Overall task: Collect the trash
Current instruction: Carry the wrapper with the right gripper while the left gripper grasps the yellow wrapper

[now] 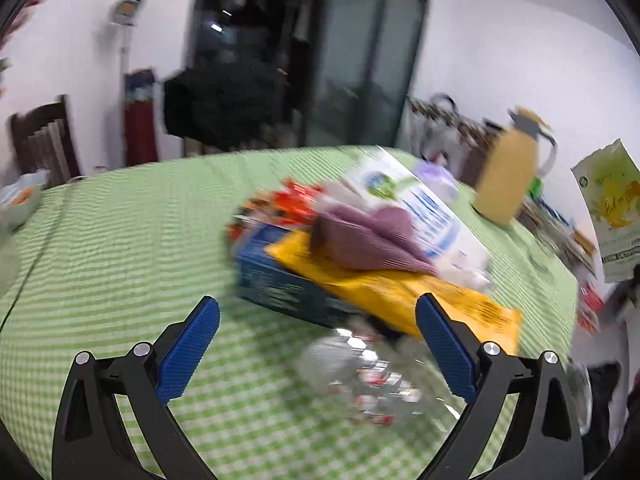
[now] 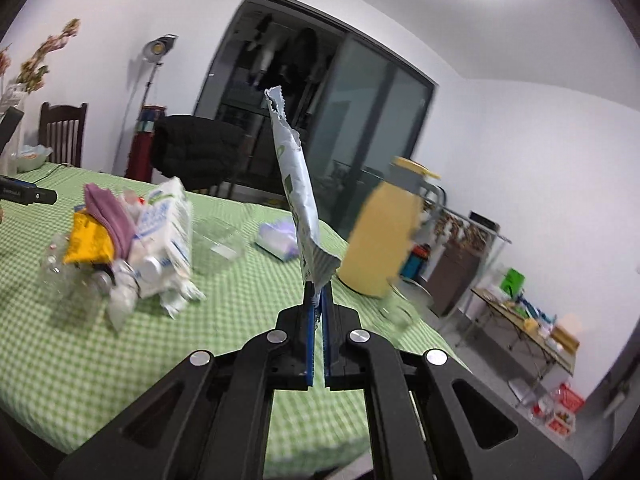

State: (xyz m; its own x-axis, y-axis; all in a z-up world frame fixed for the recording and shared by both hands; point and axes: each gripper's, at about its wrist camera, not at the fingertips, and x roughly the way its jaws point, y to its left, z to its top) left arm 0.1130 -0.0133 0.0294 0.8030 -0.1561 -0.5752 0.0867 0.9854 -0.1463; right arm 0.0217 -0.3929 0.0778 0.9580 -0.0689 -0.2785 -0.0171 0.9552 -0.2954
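A heap of trash lies on the green checked table (image 1: 120, 240): a blue box (image 1: 272, 280), a yellow packet (image 1: 400, 292), a purple cloth (image 1: 360, 240), a white pack (image 1: 424, 208) and red wrappers (image 1: 296, 200). A crushed clear plastic bottle (image 1: 360, 372) lies in front of the heap. My left gripper (image 1: 318, 316) is open and empty, just above the bottle and facing the heap. My right gripper (image 2: 319, 300) is shut on a torn white-and-green wrapper (image 2: 298, 184) and holds it upright above the table (image 2: 240, 312). The heap (image 2: 132, 232) lies to its left.
A yellow jug (image 2: 380, 236) stands near the table's far right edge, with a clear plastic lid (image 2: 218, 242) and a purple tissue pack (image 2: 276, 236) between it and the heap. A chair with a black coat (image 2: 192, 156) and a wooden chair (image 2: 62, 132) stand behind the table.
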